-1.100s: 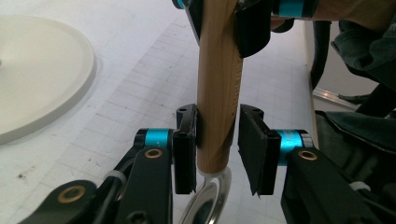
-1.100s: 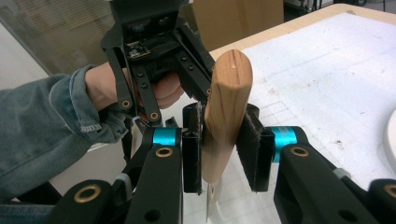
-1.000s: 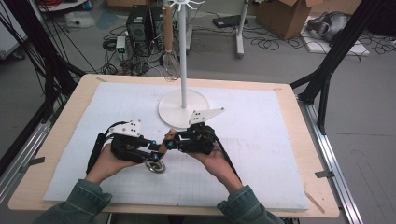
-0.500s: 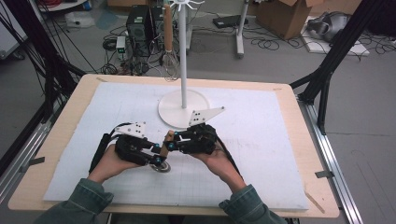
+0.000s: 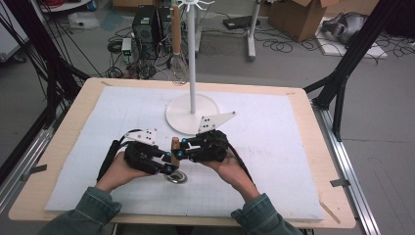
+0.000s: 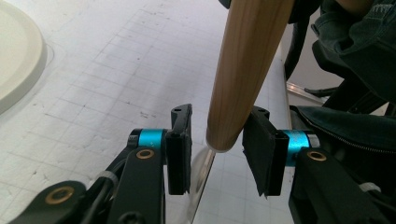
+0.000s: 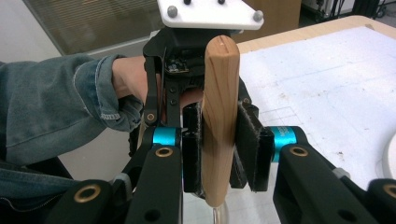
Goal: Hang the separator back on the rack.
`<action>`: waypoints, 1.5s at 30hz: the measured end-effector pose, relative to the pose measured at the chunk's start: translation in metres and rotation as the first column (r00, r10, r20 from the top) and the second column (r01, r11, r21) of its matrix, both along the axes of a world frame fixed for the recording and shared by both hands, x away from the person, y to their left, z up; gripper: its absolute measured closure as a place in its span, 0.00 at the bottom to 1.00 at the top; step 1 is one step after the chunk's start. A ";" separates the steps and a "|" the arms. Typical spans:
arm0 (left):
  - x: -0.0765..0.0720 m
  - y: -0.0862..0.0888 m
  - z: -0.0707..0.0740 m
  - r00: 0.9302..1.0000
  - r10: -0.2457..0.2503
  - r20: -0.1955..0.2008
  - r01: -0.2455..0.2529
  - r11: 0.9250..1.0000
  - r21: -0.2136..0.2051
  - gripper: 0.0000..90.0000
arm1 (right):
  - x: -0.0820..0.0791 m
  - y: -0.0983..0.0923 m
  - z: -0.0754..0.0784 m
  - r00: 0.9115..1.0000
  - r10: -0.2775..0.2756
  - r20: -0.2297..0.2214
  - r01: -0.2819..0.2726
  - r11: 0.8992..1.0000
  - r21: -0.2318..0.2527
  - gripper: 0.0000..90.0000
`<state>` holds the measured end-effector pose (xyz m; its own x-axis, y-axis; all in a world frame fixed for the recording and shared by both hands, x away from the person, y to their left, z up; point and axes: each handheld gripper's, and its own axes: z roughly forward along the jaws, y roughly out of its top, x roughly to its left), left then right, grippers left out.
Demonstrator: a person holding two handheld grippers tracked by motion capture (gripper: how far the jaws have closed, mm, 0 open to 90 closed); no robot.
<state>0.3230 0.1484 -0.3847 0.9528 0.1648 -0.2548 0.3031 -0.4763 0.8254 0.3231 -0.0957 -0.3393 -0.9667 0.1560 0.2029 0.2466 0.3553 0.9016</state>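
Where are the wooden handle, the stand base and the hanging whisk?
wooden handle (image 7: 219,116), right gripper view, middle of the shaft between the pads.
stand base (image 5: 182,117), high view, bare white disc left of the pole.
whisk (image 5: 178,62), high view, wire head below its handle.

No text, label or number seems legible on anything here.

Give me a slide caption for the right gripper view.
Right tongs clamp a round light wooden handle upright, with the left tongs just behind it above the white gridded mat.
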 end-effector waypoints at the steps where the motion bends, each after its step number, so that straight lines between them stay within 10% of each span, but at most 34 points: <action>1: 0.000 -0.001 0.000 1.000 0.001 -0.001 -0.001 1.000 -0.004 0.71 | 0.000 0.000 0.000 1.000 0.004 -0.004 -0.004 1.000 0.001 0.81; 37: -0.004 -0.003 -0.001 0.998 0.036 0.054 -0.036 0.999 -0.007 0.80 | -0.004 0.004 -0.038 0.998 -0.069 0.000 0.069 0.995 0.073 0.80; 45: -0.009 0.012 0.004 0.991 0.106 0.081 -0.104 0.994 -0.030 0.61 | -0.001 0.001 -0.037 0.999 -0.041 -0.003 0.042 0.997 0.072 0.80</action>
<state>0.3139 0.1603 -0.3812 0.9484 0.2597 -0.1820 0.2813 -0.4240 0.8609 0.3221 -0.0945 -0.3760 -0.9593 0.1809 0.2170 0.2616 0.2787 0.9241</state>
